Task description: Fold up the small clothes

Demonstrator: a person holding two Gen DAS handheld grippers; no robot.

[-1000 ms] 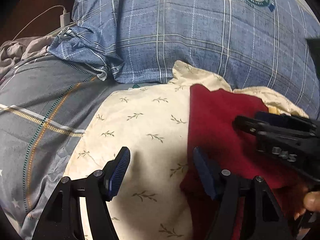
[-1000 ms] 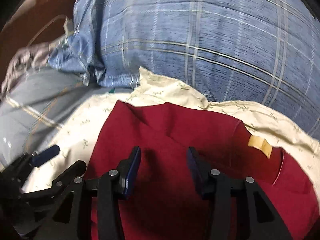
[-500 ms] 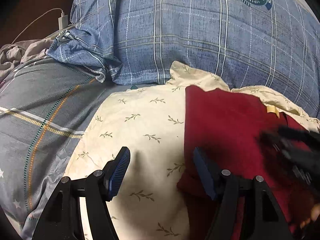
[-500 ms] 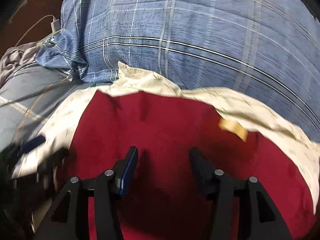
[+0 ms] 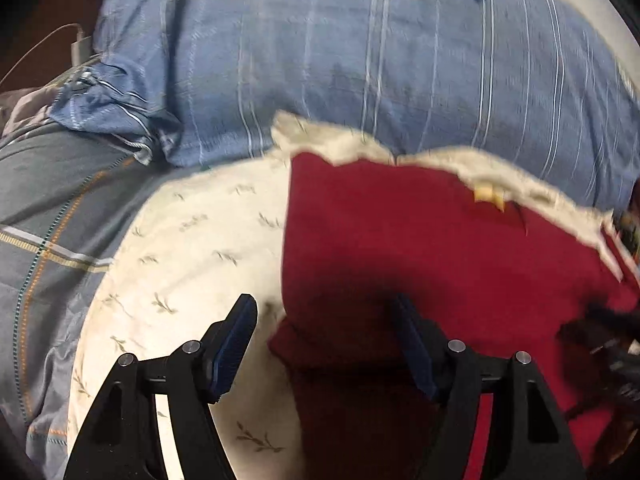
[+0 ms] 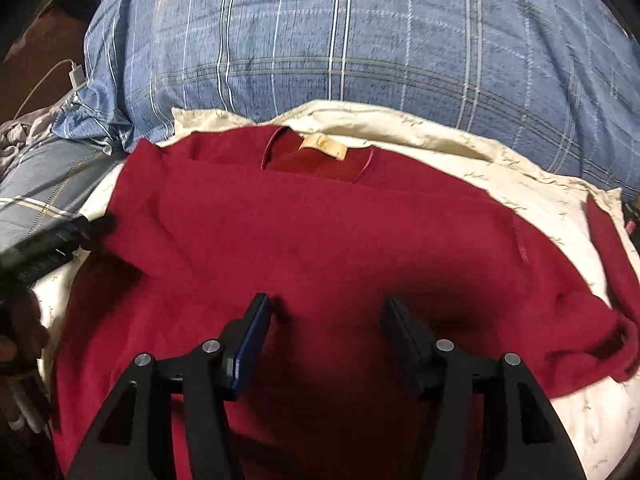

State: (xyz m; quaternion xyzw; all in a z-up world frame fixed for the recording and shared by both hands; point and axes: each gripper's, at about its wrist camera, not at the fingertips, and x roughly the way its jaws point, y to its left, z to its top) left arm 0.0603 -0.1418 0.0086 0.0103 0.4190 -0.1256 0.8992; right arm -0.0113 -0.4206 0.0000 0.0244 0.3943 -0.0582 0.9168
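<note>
A dark red shirt [image 6: 320, 240] lies flat on a cream leaf-print cloth [image 6: 540, 200], its tan neck label [image 6: 324, 146] at the far side and one sleeve [image 6: 592, 332] spread out to the right. My right gripper [image 6: 328, 332] hovers over the shirt's middle, its jaws opening and its pads gripping nothing. My left gripper [image 5: 324, 340] straddles the shirt's [image 5: 420, 248] folded left edge, jaws also opening and pads clear of the fabric. It shows at the left edge of the right wrist view too, as the left gripper [image 6: 52, 244]. The right gripper [image 5: 600, 340] is a blur at the right edge of the left wrist view.
A big blue plaid pillow [image 6: 340, 48] rises right behind the cloth. A grey checked bedsheet [image 5: 48, 220] lies to the left, with a white charger and cable [image 5: 82, 46] and crumpled grey fabric [image 6: 20, 136] beyond it. A person's hand [image 6: 16, 344] shows at the lower left.
My right gripper has slid to the right across the shirt, leaving the middle of the left wrist view, and its jaws have spread wider. The neck label now sits centred ahead of it.
</note>
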